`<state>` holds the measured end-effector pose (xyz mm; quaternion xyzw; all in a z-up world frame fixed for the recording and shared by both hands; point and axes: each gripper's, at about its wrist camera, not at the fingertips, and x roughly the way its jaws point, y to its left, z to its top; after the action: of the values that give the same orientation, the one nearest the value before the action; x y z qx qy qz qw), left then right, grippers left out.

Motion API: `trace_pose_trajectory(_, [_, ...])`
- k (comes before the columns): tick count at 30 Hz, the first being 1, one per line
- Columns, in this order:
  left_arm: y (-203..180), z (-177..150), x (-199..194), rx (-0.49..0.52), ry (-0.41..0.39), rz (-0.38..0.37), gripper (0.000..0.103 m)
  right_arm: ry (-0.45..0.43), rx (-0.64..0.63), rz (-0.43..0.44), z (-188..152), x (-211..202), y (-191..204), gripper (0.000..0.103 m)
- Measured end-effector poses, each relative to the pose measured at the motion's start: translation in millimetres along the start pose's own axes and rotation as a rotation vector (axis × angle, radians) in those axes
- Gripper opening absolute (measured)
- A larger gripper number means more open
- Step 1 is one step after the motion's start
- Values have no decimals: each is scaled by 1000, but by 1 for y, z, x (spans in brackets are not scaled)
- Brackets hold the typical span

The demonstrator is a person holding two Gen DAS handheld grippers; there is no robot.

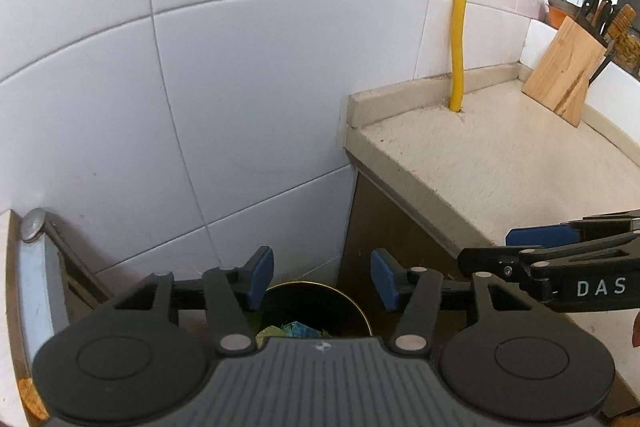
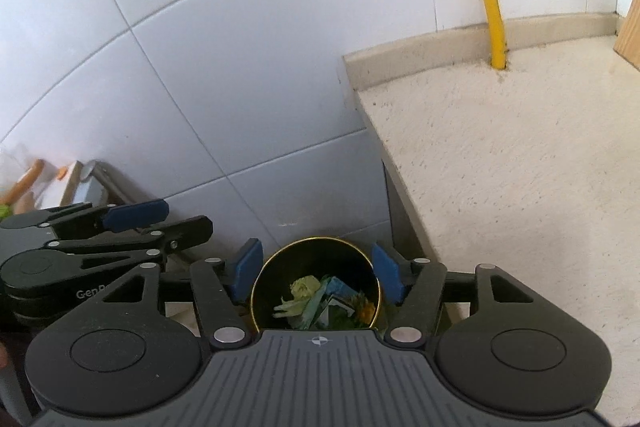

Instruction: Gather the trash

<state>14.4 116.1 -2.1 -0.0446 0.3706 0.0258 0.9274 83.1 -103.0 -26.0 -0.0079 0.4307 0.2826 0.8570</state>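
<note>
A round black bin with a gold rim (image 2: 280, 259) stands on the floor between the tiled wall and the counter's end. It holds crumpled green, blue and yellow trash (image 2: 324, 301). My right gripper (image 2: 316, 273) hangs open and empty straight above the bin. My left gripper (image 1: 322, 279) is also open and empty above the same bin (image 1: 344, 301), with some trash (image 1: 296, 329) showing below it. Each gripper shows side-on in the other's view: the right one (image 1: 540, 239) and the left one (image 2: 136, 217).
A beige speckled counter (image 2: 520, 163) lies to the right, with a yellow pipe (image 1: 462, 27) rising from it along the white tiled wall (image 1: 240, 87). A wooden knife block (image 1: 568, 67) stands at the far right. A metal-edged unit (image 1: 36, 267) is at the left.
</note>
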Motion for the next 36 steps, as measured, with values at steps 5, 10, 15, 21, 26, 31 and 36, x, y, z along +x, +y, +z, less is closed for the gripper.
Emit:
trace_pose_trajectory(5, [-16,-4,-10,-16,-9,26,54,4,-3,24,-4,-9,-11,68])
trace_pose_trajectory(10, [-30,-12,-21,-36,-25,45,64,4,-21,38,-5,-20,-19,70])
trace_pose_trajectory(15, [-37,-27,-32,-62,-16,49,70,-5,-34,55,-10,-31,-23,72])
trace_pose_trajectory(21, [-42,-43,-39,-87,1,77,80,-2,-36,58,-22,-40,-28,74])
trace_pose_trajectory(26, [-44,-51,-43,-119,9,96,80,-7,-17,50,-30,-50,-38,76])
trace_pose_trajectory(31, [-50,-57,-44,-116,23,125,81,-8,-24,44,-41,-58,-40,77])
trace_pose_trajectory(36, [-56,-62,-48,-119,22,147,87,-5,-28,35,-51,-66,-42,79])
